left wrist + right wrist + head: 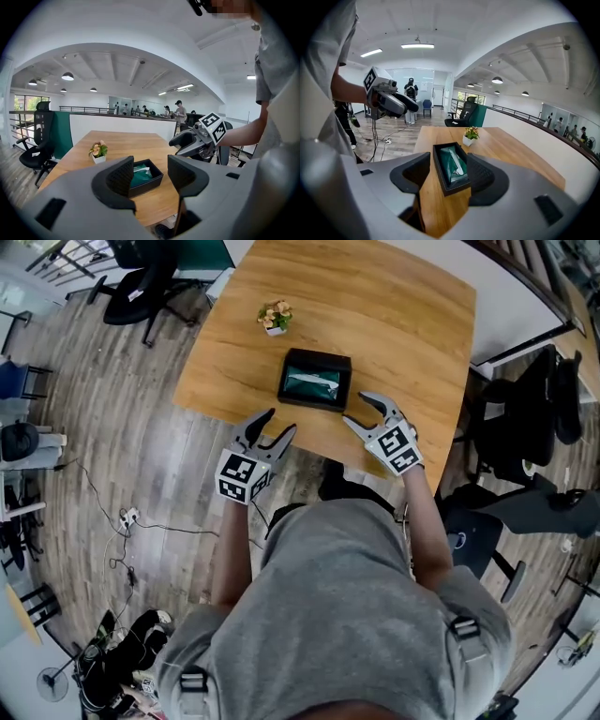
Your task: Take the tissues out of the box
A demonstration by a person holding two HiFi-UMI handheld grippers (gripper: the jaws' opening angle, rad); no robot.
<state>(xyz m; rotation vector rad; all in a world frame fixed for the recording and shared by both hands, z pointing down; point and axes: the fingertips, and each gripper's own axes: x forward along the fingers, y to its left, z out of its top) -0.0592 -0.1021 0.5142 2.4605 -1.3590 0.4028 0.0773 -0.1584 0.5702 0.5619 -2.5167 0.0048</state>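
Observation:
A black open box (pixel 315 379) sits near the front edge of the wooden table (pixel 394 324); a green tissue pack with a white tissue at its slot (pixel 313 383) lies inside. The box also shows in the left gripper view (pixel 145 177) and the right gripper view (pixel 451 168). My left gripper (pixel 279 425) hangs open just off the table's front edge, left of the box. My right gripper (pixel 362 410) is open too, just right of the box over the table's front edge. Neither touches the box, and nothing sits between the jaws.
A small white pot of flowers (pixel 276 318) stands on the table behind the box's left side. Office chairs stand on the wooden floor at the left (pixel 141 282) and right (pixel 525 418). Cables and bags lie on the floor at the lower left.

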